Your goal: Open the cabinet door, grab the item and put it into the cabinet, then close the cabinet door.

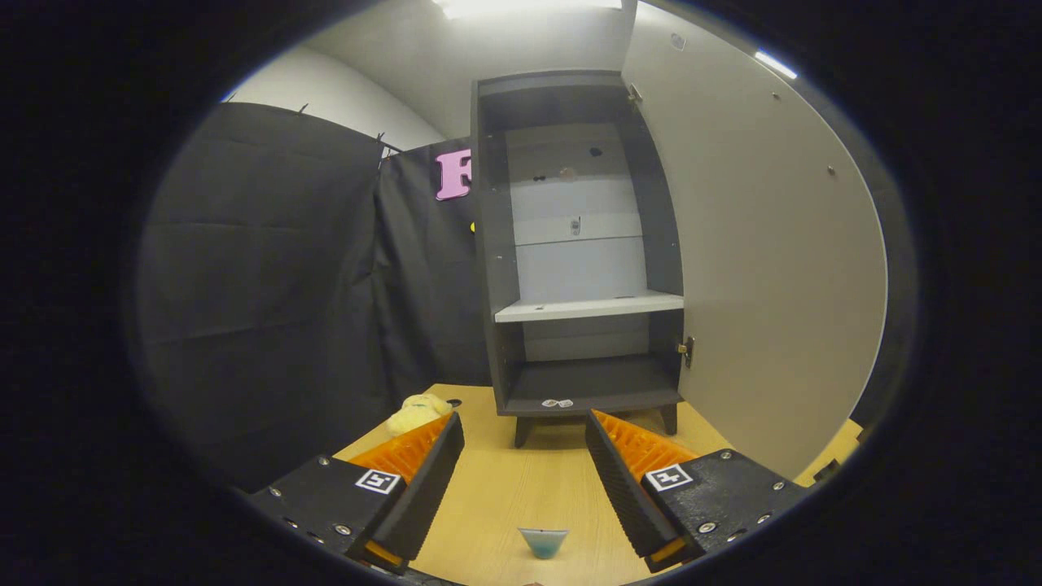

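A dark grey cabinet (582, 244) stands on the wooden table (521, 488) straight ahead of my fingers, on short legs. Its door (773, 268) is swung wide open to the right, showing a pale inner face. Inside, a light shelf (588, 307) splits the cabinet, and both shelf and bottom compartment look bare. A yellow plush toy (417, 412) lies on the table to the left of the cabinet, just beyond my left finger. My gripper (525, 431) is open, with nothing between its fingers, and hovers over the table in front of the cabinet.
A small pale blue cup-like object (544, 541) sits on the table between the finger bases, close to me. Black cloth walls close off the left side and the back. The open door blocks the right side.
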The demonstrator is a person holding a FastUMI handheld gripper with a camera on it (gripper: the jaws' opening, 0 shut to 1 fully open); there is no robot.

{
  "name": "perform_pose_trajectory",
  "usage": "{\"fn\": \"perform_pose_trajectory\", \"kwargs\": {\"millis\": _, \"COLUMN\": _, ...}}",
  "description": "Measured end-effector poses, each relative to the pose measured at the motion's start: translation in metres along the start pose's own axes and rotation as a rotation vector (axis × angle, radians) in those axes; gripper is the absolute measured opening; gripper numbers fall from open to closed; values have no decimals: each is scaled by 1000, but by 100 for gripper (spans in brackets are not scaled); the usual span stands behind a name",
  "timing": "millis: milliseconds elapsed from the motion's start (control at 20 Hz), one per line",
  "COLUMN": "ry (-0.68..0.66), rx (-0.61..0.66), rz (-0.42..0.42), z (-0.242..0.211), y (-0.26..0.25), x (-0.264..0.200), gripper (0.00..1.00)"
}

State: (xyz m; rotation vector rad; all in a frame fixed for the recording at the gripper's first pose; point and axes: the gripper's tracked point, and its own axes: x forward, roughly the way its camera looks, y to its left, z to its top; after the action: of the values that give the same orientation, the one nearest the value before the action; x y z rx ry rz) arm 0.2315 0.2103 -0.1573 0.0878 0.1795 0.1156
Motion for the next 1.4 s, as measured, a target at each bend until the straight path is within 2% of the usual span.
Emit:
{"fn": "perform_pose_trajectory", "kwargs": {"millis": 550, "ry": 174, "rx": -26, "rz": -74, "z": -104, "y": -21, "x": 16, "gripper": 93}}
{"fn": "perform_pose_trajectory", "kwargs": {"millis": 800, "ry": 271, "rx": -8, "rz": -81, "z": -148, "y": -21, "x": 20, "gripper": 93}}
{"fn": "perform_pose_trajectory", "kwargs": {"millis": 1150, "ry": 339, "rx": 12, "rz": -93, "z": -187, "y": -16, "x": 21, "gripper": 93}}
{"fn": "perform_pose_trajectory", "kwargs": {"millis": 1400, "ry": 416, "rx": 50, "rz": -139, "z": -220, "y": -21, "x": 21, "gripper": 87}}
